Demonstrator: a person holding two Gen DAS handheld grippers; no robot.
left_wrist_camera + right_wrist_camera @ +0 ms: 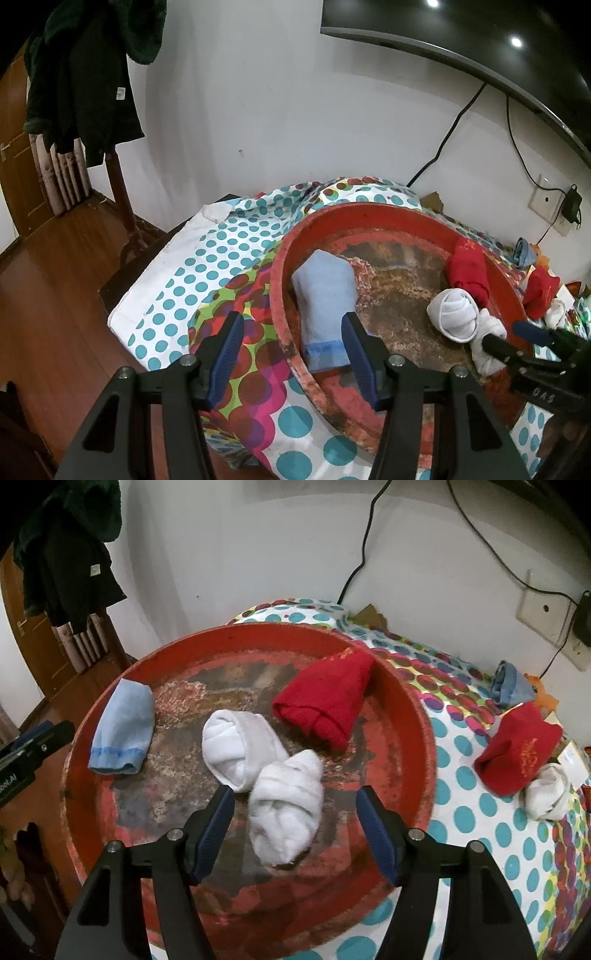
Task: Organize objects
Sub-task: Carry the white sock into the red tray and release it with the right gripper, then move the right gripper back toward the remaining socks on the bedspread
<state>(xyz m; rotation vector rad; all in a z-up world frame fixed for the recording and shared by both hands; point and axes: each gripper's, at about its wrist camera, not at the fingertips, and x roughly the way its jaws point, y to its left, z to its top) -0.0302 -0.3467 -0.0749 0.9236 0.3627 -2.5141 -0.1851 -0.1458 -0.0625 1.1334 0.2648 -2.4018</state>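
A round red tray (413,716) sits on the dotted tablecloth (480,812). In it lie a light blue sock roll (123,729), two white sock rolls (240,746) (286,808) and a red sock roll (327,701). My right gripper (295,830) is open, its jaws on either side of the nearer white roll, which looks blurred. My left gripper (293,354) is open over the tray's left rim (277,295), just in front of the blue roll (325,306). The right gripper (517,343) also shows in the left wrist view.
On the cloth right of the tray lie a red sock roll (517,749), a white roll (546,794) and a blue-grey roll (511,683). A wall with cables and a socket (543,616) is behind. A coat rack with dark clothes (85,74) stands left, over the wooden floor.
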